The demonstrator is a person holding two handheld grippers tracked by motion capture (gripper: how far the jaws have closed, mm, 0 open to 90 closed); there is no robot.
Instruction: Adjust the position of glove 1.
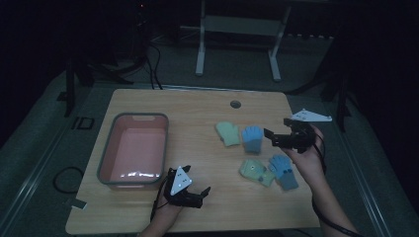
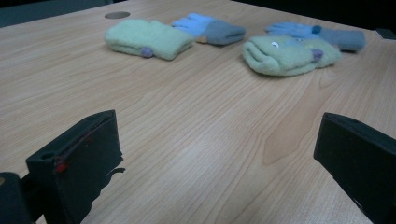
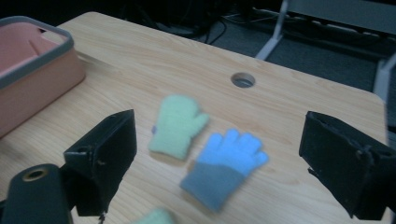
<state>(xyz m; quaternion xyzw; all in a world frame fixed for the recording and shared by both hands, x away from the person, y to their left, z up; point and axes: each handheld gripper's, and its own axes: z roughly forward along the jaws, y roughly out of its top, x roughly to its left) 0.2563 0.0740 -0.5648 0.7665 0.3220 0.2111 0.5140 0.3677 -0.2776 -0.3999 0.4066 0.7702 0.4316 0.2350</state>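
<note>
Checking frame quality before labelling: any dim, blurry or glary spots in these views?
High view: dim overall, dark surroundings, glare patch on the pink bin floor. Right gripper view: blue glove and green mitten smeared soft, probably motion. Left gripper view: wood grain sharp, left gripper jaws soft up close.

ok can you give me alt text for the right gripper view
Looking along the open right tool, its two black jaws frame a blue glove with a grey cuff and a pale green mitten lying side by side on a light wooden table. A pink bin with a grey rim sits at the left edge.
</note>
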